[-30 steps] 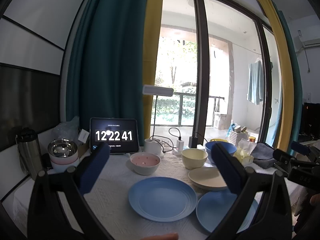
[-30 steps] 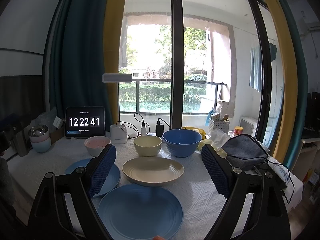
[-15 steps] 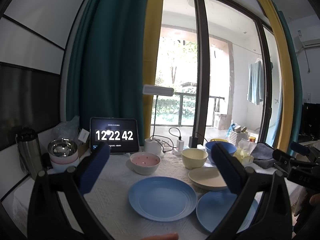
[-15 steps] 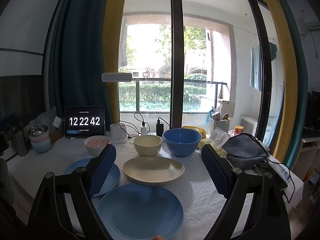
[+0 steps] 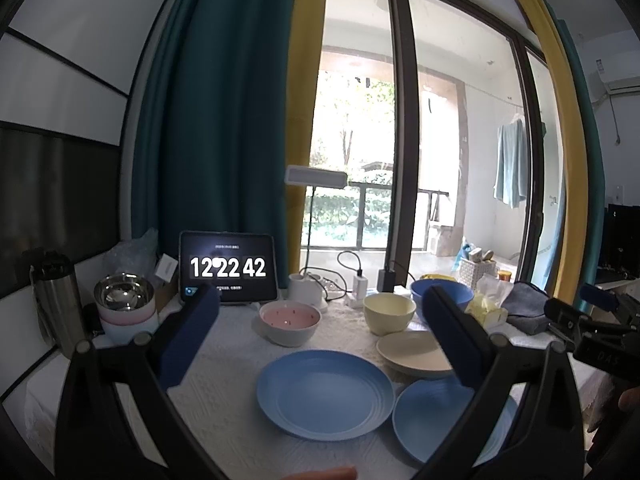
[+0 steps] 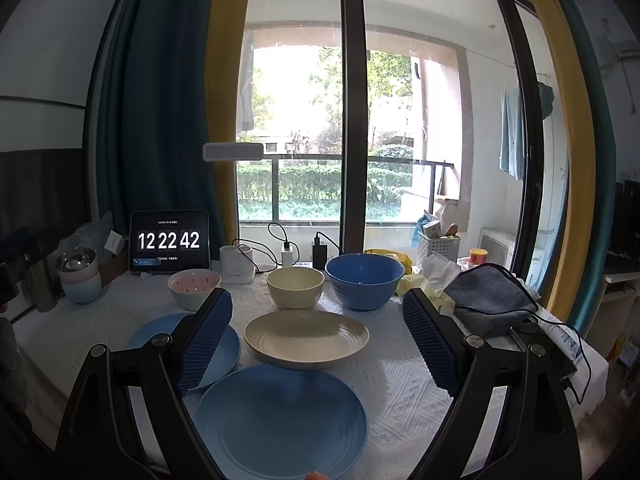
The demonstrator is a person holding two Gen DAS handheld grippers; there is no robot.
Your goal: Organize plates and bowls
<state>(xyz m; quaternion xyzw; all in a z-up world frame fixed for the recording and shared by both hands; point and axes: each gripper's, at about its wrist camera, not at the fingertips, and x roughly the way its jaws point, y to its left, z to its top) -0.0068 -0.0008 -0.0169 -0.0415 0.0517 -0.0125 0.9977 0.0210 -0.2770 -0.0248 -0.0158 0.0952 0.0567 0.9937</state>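
three bowls [image 6: 295, 287] behind plates [image 6: 306, 339] – tablet [image 6: 169, 241] far left

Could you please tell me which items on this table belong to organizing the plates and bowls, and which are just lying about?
Job items: two blue plates, beige plate, pink bowl, cream bowl, blue bowl.

Lying about: tablet clock, grey cloth, desk lamp, steel flask, chargers, stacked cups.
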